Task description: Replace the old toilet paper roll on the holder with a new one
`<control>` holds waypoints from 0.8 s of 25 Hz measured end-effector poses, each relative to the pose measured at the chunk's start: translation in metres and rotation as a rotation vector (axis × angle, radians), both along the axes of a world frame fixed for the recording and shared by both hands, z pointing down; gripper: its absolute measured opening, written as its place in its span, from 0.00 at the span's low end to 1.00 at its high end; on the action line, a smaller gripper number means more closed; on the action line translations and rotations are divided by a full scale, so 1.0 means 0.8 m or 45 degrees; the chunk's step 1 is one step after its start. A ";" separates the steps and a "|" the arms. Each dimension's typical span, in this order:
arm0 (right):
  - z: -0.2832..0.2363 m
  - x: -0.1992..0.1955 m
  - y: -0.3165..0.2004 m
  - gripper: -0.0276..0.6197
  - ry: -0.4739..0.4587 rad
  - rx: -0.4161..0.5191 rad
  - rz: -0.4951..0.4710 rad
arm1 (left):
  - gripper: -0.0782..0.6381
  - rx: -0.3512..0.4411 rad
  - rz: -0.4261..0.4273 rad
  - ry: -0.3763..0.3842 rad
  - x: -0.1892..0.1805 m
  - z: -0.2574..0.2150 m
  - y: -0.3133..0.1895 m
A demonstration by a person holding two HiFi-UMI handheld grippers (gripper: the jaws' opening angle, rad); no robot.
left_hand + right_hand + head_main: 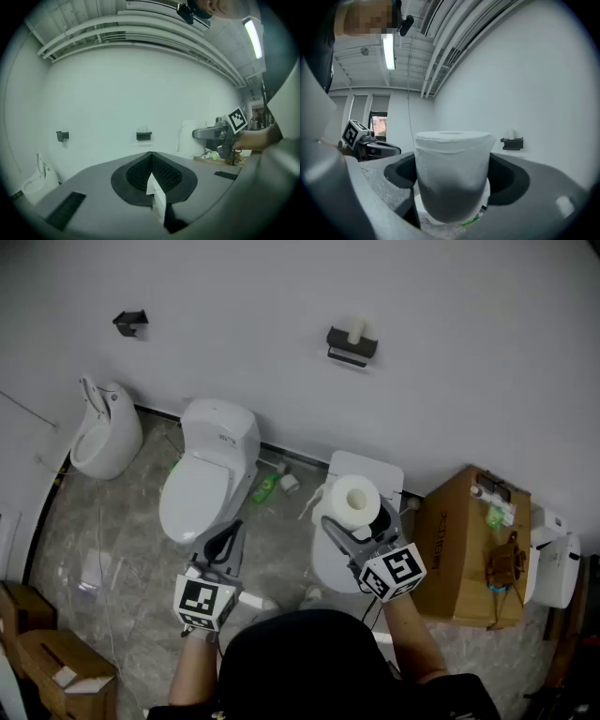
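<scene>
A black wall holder point(352, 345) carries a small cream core point(357, 330) standing on top. It also shows as a dark bracket, the holder point(144, 136), and to the right as the holder point(512, 143). A full white toilet paper roll point(352, 495) stands upright between the jaws of my right gripper point(356, 517), which is shut on it; the roll point(452, 173) fills that gripper's view. My left gripper point(225, 540) hangs lower left over the floor, jaws shut point(151, 159), with only a thin white edge at their seam.
A white toilet point(211, 474) and a urinal point(103, 427) stand against the wall at left. A second white fixture point(370, 470) is under the roll. A cardboard box point(464, 549) with clutter sits at right, more boxes point(56, 662) bottom left, a green bottle point(264, 488) on the floor.
</scene>
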State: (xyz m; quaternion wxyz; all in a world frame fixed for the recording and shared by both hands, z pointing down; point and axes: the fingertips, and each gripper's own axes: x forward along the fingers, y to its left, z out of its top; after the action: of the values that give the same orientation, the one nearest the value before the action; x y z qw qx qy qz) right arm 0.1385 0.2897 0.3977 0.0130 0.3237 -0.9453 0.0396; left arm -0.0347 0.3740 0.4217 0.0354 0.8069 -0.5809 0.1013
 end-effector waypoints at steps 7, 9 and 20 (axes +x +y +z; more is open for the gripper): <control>0.007 -0.019 0.005 0.70 0.017 -0.010 0.015 | 0.13 0.012 0.001 0.007 -0.023 0.003 0.005; 0.009 -0.029 0.007 0.70 0.014 -0.016 0.014 | 0.13 0.010 0.003 0.009 -0.033 0.005 0.008; 0.024 -0.041 -0.001 0.71 0.039 -0.051 0.146 | 0.13 -0.054 0.015 0.044 -0.104 0.043 0.023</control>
State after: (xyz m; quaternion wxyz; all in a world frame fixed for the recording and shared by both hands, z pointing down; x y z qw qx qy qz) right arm 0.1055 0.2885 0.4167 0.0318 0.3774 -0.9239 0.0542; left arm -0.1180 0.3924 0.4558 0.0620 0.8111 -0.5730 0.0997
